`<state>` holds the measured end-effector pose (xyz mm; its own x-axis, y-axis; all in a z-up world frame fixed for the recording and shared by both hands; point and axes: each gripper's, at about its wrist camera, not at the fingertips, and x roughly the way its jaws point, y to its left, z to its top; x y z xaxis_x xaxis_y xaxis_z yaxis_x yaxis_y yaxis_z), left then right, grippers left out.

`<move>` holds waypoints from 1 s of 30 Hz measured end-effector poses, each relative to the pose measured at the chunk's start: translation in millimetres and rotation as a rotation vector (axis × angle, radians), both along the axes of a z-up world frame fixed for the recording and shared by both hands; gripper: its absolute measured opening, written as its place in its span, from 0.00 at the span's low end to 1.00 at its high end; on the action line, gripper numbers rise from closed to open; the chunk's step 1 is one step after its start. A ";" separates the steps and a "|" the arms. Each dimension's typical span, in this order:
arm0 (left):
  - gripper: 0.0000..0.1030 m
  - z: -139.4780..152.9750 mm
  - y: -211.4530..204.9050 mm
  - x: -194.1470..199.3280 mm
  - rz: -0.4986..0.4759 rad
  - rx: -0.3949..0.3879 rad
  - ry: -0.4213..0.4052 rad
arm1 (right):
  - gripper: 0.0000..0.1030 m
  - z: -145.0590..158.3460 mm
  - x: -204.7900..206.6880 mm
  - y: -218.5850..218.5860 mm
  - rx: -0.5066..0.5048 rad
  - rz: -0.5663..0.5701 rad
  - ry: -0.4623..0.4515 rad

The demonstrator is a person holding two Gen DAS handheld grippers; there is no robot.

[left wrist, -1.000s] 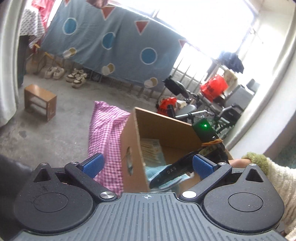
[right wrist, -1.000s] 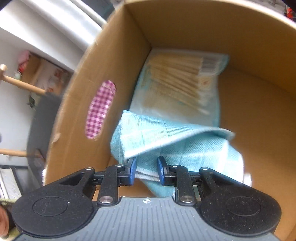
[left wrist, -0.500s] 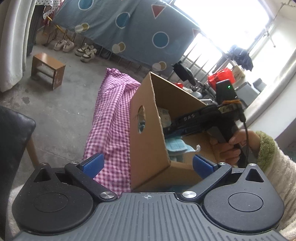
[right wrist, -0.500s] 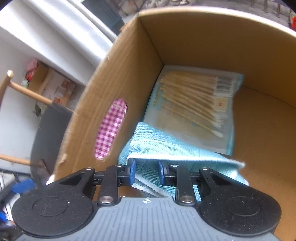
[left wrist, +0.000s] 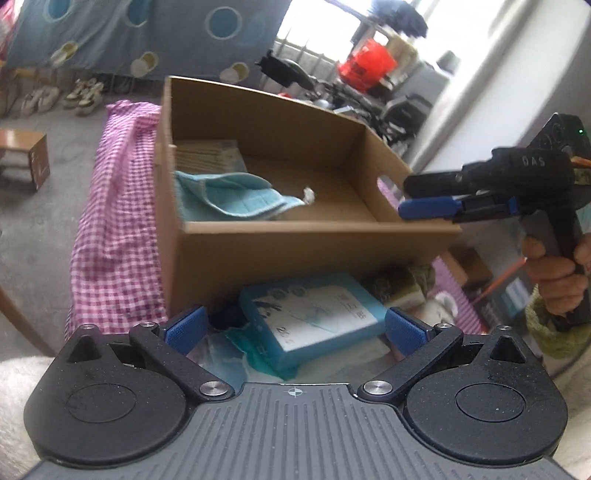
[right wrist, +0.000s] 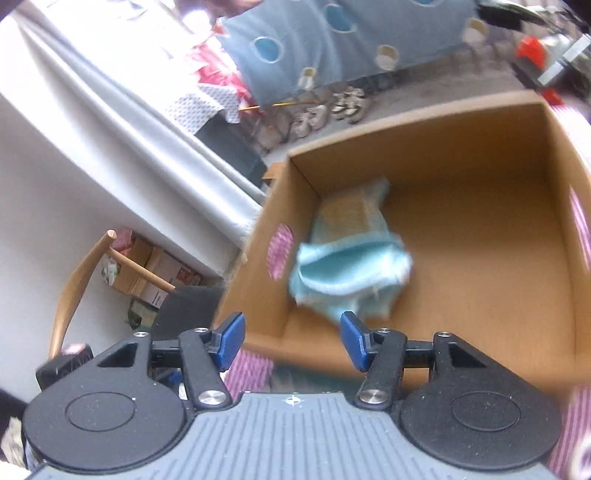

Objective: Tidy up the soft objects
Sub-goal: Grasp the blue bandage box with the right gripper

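Ahead of the left gripper, daylight is pouring through a barred window (left wrist: 317, 33), beside a blue sheet with circles (left wrist: 129, 29) hanging over a row of shoes (left wrist: 81, 96) on the grey concrete floor (left wrist: 33, 221). A small wooden stool (left wrist: 26, 155) is standing far left. Left of the right gripper, a white curtain (right wrist: 122, 122) is hanging behind a wooden chair (right wrist: 85, 280).

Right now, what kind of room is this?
Probably a lived-in home room or enclosed balcony used for storage. Shoes sit on the bare floor under a hanging sheet, and a cardboard box rests on a checked cloth.
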<state>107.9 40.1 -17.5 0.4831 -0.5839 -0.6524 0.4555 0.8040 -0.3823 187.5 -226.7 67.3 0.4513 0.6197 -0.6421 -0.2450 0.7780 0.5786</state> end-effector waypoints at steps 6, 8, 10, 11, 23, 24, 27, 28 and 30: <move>0.98 -10.0 -29.9 -2.7 -0.065 0.107 -0.014 | 0.53 -42.8 -56.6 1.1 -0.063 -0.089 0.011; 0.98 -12.5 -34.5 -2.3 -0.071 0.129 -0.018 | 0.52 -55.1 -66.0 3.6 -0.062 -0.108 0.005; 0.98 -15.2 -38.2 -0.4 -0.077 0.151 -0.019 | 0.50 -63.7 -68.3 7.4 -0.065 -0.122 0.001; 0.97 -16.6 -39.9 0.1 -0.078 0.161 -0.018 | 0.50 -68.0 -68.5 9.1 -0.070 -0.127 0.005; 0.95 -28.0 -54.8 8.8 -0.073 0.200 0.009 | 0.49 -83.6 -60.5 27.9 -0.143 -0.090 0.006; 0.95 -27.8 -55.1 9.0 -0.071 0.200 0.006 | 0.49 -83.2 -61.5 29.8 -0.147 -0.087 0.005; 0.95 -27.7 -55.3 9.0 -0.069 0.203 0.006 | 0.50 -82.7 -63.0 36.1 -0.175 -0.075 -0.008; 0.95 -27.7 -55.2 8.8 -0.068 0.202 0.005 | 0.50 -82.2 -63.7 37.7 -0.184 -0.074 -0.012; 0.95 -27.3 -55.5 7.1 -0.069 0.201 -0.004 | 0.50 -82.3 -64.1 37.0 -0.188 -0.074 -0.013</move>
